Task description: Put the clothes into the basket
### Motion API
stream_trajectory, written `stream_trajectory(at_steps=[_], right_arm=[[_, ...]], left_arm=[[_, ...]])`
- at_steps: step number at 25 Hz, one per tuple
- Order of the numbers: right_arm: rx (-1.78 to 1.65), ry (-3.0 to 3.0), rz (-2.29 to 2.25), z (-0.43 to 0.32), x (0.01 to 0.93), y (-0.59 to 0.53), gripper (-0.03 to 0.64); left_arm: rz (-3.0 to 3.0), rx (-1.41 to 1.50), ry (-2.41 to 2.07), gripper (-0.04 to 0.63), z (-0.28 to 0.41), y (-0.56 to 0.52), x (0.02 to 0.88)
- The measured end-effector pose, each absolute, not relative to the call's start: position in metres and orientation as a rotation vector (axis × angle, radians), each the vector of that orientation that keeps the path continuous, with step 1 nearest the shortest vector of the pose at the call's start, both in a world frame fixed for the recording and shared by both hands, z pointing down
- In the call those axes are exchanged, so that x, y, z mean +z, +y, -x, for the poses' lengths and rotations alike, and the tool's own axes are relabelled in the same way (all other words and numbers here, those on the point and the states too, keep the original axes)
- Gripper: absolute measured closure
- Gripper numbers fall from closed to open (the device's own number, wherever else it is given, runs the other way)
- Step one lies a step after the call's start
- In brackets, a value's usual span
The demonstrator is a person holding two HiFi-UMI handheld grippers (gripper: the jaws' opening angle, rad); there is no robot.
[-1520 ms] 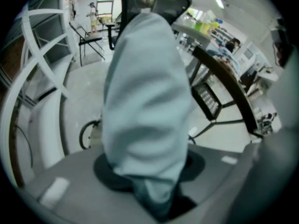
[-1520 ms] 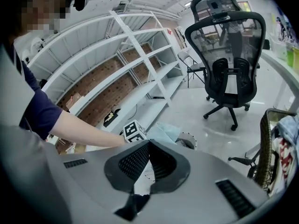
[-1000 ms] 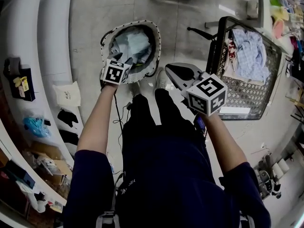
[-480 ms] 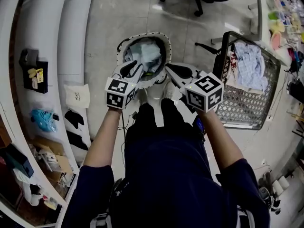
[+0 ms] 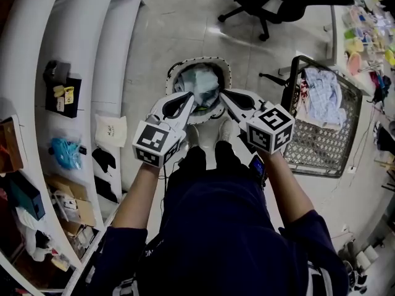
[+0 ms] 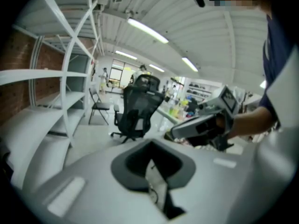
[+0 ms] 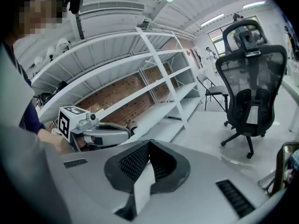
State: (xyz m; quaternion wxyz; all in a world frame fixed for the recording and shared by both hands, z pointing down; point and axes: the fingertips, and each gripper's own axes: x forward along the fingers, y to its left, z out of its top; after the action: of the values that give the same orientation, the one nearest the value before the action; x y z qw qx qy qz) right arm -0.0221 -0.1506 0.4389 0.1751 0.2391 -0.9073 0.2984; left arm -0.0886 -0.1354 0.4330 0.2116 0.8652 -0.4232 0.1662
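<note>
White shelving [image 5: 68,60] fills my left side, not relevant. Wire crate [image 5: 345,137] sits on the floor off to my right, and that's where the clothes not yet moved are: a blue checked shirt [image 5: 324,91] heaped toward its far end. Basket [image 5: 174,74] is dead ahead, just beyond my feet, round, with a pale pile [image 5: 200,82] already in it.

Both claws hang over the basket's near rim, tips pointing forward and down, near each other but apart. Left claw [image 5: 189,97]: jaws have just closed, fully together, nothing between them. Right claw [image 5: 225,96]: jaws together too, empty.

Geometry for the next grab, as I read it: the shirt lies right of both claws and well apart from them, with the crate's near-left post in between. Right claw is the nearer one, so I'd send that.

The shirt's long axis runs far-to-near along the crate, roughly parallel to where the claws point. So I'd come in over the crate's left rail and pinch across the fabric. Jaws need opening first. The carry back looks short — the basket is right under the claws.
</note>
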Motion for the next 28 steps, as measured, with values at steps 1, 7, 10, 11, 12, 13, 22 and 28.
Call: stream_trajectory(at_steps=[1, 7, 10, 11, 12, 13, 22, 28], right_arm=[[0.829, -2.586, -0.676, 0.025, 0.431, -0.149, 0.611], [0.712, -2.679, -0.655, 0.044, 0.389, -0.134, 0.611], [0.671, -2.715, -0.642, 0.053, 0.375, -0.124, 0.611], [0.661, -2.721, -0.635, 0.056, 0.372, -0.12, 0.611], [0.653, -2.725, -0.629, 0.059, 0.37, -0.117, 0.611], [0.648, -2.729, -0.625, 0.062, 0.369, -0.113, 0.611], [0.597, -2.74, -0.602, 0.082, 0.352, -0.09, 0.611], [0.577, -2.73, -0.612, 0.087, 0.35, -0.083, 0.611]], left_arm=[[-2.415, 0.443, -1.179, 0.592, 0.089, -0.133, 0.424], [-2.498, 0.403, -1.192, 0.592, 0.096, -0.117, 0.38], [-2.522, 0.376, -1.189, 0.592, 0.103, -0.109, 0.366], [-2.526, 0.369, -1.185, 0.592, 0.105, -0.107, 0.364], [-2.529, 0.365, -1.181, 0.592, 0.107, -0.105, 0.362], [-2.534, 0.362, -1.18, 0.592, 0.109, -0.102, 0.36], [-2.55, 0.348, -1.154, 0.592, 0.126, -0.076, 0.357], [-2.541, 0.351, -1.173, 0.592, 0.137, -0.068, 0.351]])
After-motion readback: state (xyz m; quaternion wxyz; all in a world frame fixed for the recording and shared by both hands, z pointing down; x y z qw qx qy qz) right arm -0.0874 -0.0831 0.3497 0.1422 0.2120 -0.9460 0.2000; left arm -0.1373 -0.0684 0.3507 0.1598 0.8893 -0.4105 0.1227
